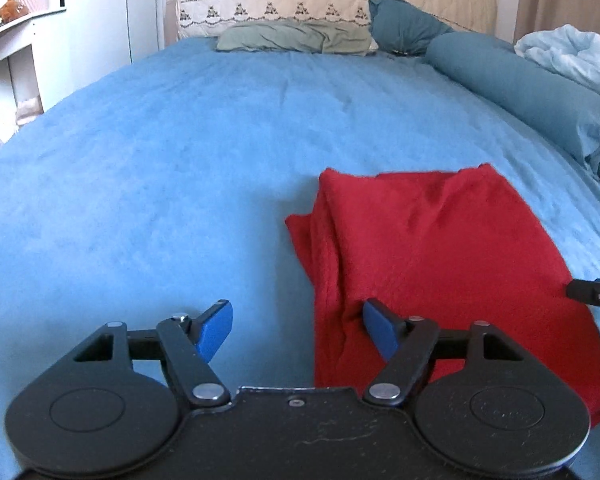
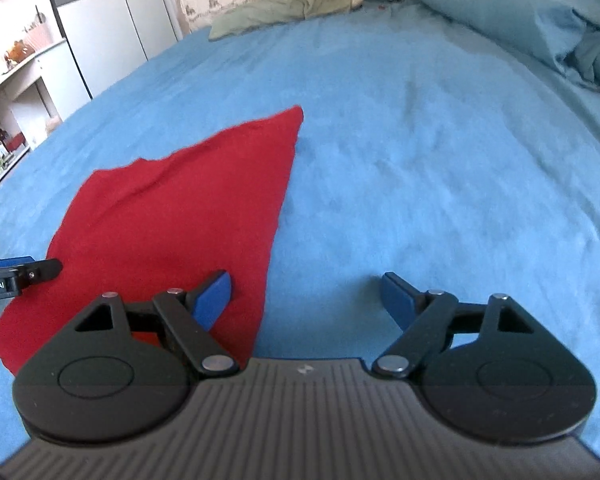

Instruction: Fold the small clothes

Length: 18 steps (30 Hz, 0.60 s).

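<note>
Red garment (image 1: 440,264) lies folded and creased; both tools gape wide, holding nothing.

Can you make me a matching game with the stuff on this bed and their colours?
Things:
1. folded cloth
2. bed sheet
3. flat pillow
4. long bolster

Colours:
A. teal
B. red
C. bright blue
D. grey-green

Pairs: 1-B, 2-C, 3-D, 4-A
</note>
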Available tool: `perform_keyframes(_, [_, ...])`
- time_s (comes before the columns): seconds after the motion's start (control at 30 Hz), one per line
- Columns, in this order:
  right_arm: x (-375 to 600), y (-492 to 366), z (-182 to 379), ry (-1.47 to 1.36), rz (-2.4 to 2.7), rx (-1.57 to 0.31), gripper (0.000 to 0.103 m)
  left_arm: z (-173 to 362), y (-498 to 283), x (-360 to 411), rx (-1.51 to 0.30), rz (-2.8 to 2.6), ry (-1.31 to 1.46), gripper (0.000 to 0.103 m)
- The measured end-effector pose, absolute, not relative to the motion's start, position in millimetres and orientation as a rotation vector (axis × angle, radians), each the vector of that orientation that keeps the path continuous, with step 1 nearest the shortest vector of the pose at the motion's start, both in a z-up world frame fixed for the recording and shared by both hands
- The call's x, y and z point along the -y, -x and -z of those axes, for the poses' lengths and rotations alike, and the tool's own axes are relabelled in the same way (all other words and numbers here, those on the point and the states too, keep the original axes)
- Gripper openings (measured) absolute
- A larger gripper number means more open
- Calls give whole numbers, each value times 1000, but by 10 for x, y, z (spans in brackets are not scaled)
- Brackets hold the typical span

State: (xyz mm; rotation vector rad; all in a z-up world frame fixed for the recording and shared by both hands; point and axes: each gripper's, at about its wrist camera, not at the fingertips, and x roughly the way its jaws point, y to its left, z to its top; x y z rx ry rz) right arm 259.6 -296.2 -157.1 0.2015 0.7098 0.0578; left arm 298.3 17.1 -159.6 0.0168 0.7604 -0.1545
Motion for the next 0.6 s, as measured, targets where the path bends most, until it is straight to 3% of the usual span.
perform_keyframes(0.13, [2932, -2298, 1096, -204, -47, -626, 96, 1101, -2691, -236, -686, 152, -11, 73])
perform_keyframes(0.23, [2831, -1970, 663, -178, -36, -588, 98, 675, -2401, -274, -669, 138, -19, 81])
perform_keyframes(0.37, [2643, -1453, 112, -133, -10, -569, 103, 164, -1876, -286, -629, 107, -48, 102])
perform_keyframes(0.6, [2288, -563, -417, -114, 26, -611, 103, -329, -971, -289, -617, 71, -66, 103])
